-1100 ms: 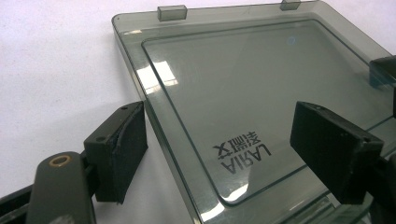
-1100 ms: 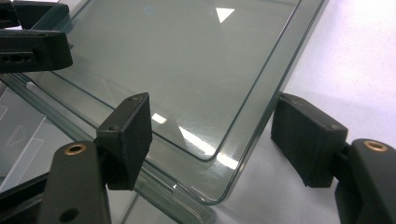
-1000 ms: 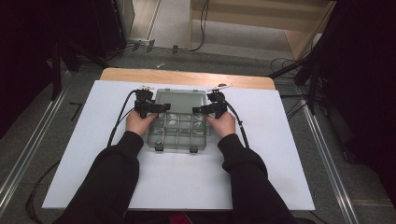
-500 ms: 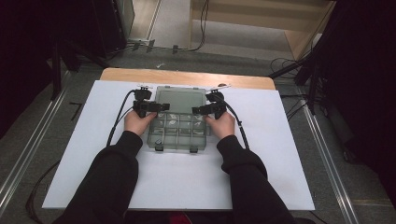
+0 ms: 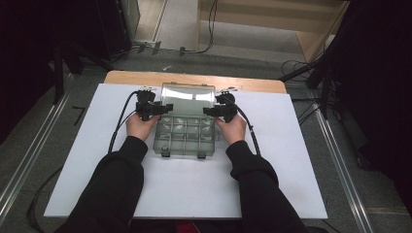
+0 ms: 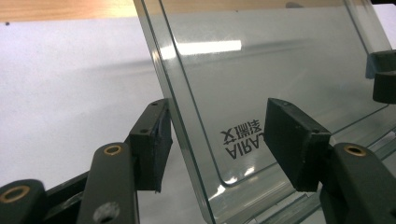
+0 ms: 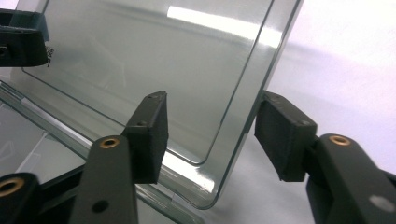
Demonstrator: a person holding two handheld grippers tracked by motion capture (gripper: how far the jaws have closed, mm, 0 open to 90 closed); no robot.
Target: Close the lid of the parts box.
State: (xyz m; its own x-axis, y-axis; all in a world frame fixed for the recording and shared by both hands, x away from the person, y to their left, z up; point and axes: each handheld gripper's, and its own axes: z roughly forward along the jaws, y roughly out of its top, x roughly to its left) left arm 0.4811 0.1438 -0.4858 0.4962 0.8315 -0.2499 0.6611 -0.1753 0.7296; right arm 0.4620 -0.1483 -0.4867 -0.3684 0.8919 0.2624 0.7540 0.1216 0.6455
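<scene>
A clear plastic compartment box (image 5: 184, 138) lies on the white sheet with its see-through lid (image 5: 188, 97) swung up at the far side. My left gripper (image 5: 154, 109) is at the lid's left edge and my right gripper (image 5: 219, 111) at its right edge. In the left gripper view the lid (image 6: 280, 70) rises tilted, and its edge runs between the jaws of the open left gripper (image 6: 219, 140), close to the left pad (image 6: 152, 144). In the right gripper view the lid (image 7: 154, 60) has its edge between the jaws of the open right gripper (image 7: 217, 137), close to the right pad (image 7: 285, 140).
The white sheet (image 5: 291, 160) covers most of the wooden table (image 5: 126, 76), with bare sheet on both sides of the box and in front of it. Two latches (image 5: 165, 153) sit on the box's near edge. Cables trail from both grippers. Dark racks and floor rails surround the table.
The lid's top edge has swung a little farther back. Both hands and grippers have stayed almost where they were at the lid's sides.
</scene>
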